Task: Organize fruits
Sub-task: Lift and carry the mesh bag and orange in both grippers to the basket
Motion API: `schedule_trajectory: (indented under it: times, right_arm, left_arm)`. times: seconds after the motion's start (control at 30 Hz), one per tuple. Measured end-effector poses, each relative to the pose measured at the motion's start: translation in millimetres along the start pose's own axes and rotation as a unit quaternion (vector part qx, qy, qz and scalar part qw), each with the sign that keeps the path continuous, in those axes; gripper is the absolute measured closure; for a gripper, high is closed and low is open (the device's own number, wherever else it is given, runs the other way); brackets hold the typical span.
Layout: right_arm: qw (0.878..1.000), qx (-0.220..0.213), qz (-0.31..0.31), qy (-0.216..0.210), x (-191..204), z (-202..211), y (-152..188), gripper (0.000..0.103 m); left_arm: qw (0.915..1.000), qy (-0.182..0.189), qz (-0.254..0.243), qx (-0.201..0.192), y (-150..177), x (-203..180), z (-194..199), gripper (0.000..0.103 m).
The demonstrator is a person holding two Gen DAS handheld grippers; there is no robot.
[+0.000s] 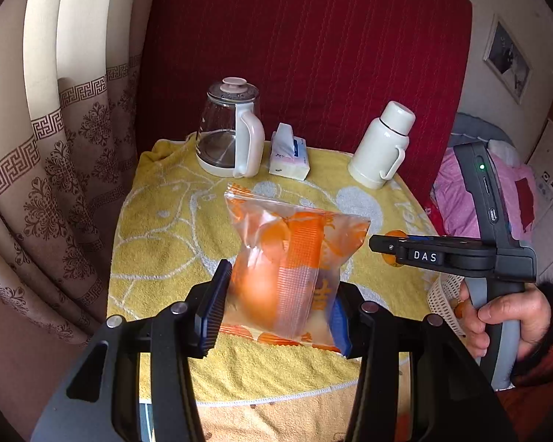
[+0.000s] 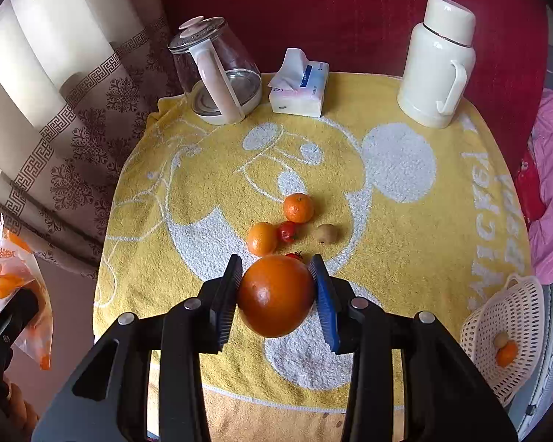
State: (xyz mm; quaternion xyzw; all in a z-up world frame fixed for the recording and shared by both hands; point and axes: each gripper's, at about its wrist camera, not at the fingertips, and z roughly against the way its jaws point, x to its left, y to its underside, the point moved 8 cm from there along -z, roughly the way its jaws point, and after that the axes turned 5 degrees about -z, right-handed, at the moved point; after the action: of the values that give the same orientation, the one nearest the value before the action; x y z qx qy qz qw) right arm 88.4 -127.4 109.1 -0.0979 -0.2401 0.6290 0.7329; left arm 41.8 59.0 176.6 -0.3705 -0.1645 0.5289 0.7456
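Observation:
My left gripper [image 1: 276, 305] is shut on a clear plastic bag [image 1: 291, 269] with orange print, which holds orange fruit and hangs above the yellow towel [image 1: 158, 243]. The same bag [image 2: 14, 287] shows at the left edge of the right wrist view. A large orange [image 2: 276, 294] is clamped between the pads of my right gripper [image 2: 276, 294], lifted over the towel [image 2: 405, 243]. Below it on the towel lie two small oranges [image 2: 298, 207] [image 2: 261, 238], a red fruit [image 2: 287, 231], a kiwi [image 2: 325, 234] and a small tomato [image 2: 295, 256]. The right gripper [image 1: 394, 246] also appears in the left wrist view, held by a hand [image 1: 505, 316].
A glass kettle [image 2: 217, 73], a tissue pack [image 2: 300, 86] and a white thermos [image 2: 438, 62] stand along the back of the table. A white perforated basket [image 2: 505, 331] with a small orange and a kiwi sits off the right edge. Curtains hang on the left, red fabric behind.

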Motion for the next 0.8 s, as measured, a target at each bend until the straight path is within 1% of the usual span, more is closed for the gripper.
schedule_trajectory:
  times: [0.2, 0.33, 0.57, 0.8]
  right_arm:
    - [1.000, -0.018, 0.003, 0.003, 17.5, 16.1, -12.8, 0.064]
    - [0.999, -0.032, 0.002, 0.009, 15.8, 29.1, -22.0, 0.064]
    - [0.998, -0.050, -0.017, 0.018, -9.1, 47.2, -30.2, 0.064]
    - [0.997, -0.054, -0.056, 0.025, -49.9, 56.6, -26.3, 0.064]
  left_arm:
    - [0.9998, 0.007, 0.003, -0.017, -16.0, 8.9, 11.2, 0.055]
    - [0.9994, 0.013, -0.005, -0.032, -28.8, 4.2, 15.4, 0.055]
    - [0.9987, 0.029, -0.015, -0.038, -41.0, -15.4, 12.9, 0.055]
    - [0.9980, 0.038, -0.033, -0.039, -47.5, -41.6, 5.9, 0.055]
